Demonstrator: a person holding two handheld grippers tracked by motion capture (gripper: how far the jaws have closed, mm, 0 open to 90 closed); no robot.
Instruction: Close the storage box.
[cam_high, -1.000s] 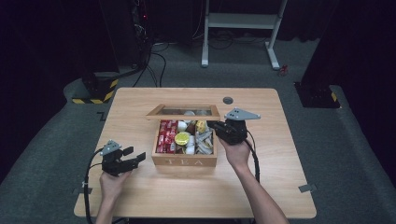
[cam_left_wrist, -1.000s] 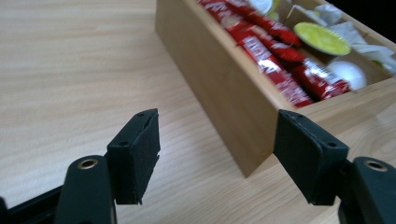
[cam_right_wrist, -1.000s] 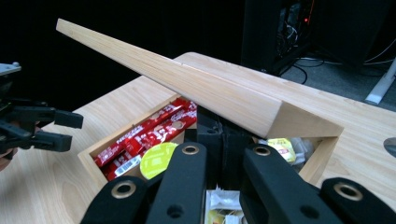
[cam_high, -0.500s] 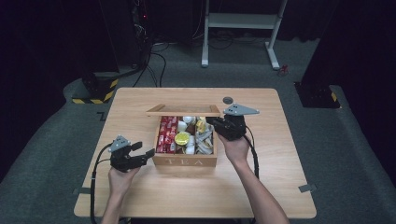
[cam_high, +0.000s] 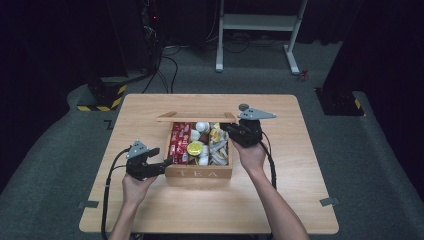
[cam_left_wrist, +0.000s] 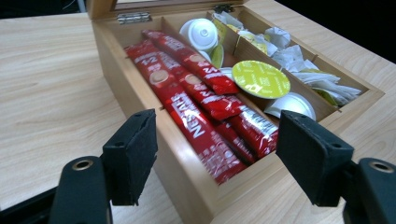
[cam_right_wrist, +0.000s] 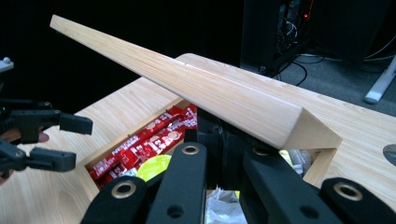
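The wooden tea box (cam_high: 199, 172) sits at the middle of the light wooden table (cam_high: 300, 200), its hinged lid (cam_high: 195, 118) raised at the far side. The right gripper (cam_high: 231, 131) reaches over the box's right compartments, its jaws pressed together; whether they pinch anything the right gripper view does not show, since the lid's pale, straight-grained edge (cam_right_wrist: 187, 84) crosses just above them. That hand stays where it was a second ago.

The left gripper (cam_high: 167, 161) has come in from the table's left part and now hangs at the box's near left corner. Its jaws have just been opening; they stand spread with that corner between the pads, not pressing it.

The left gripper view looks into the box: glossy red Nescafé stick sachets (cam_left_wrist: 196, 107) lie lengthwise in the compartment nearest the corner, next come round capsules, one with a yellow-green foil top (cam_left_wrist: 260, 78) and one white (cam_left_wrist: 202, 32), and crumpled pale packets (cam_left_wrist: 299, 56) fill the far compartment. The flat black jaw pads (cam_left_wrist: 133, 154) look foam-faced.
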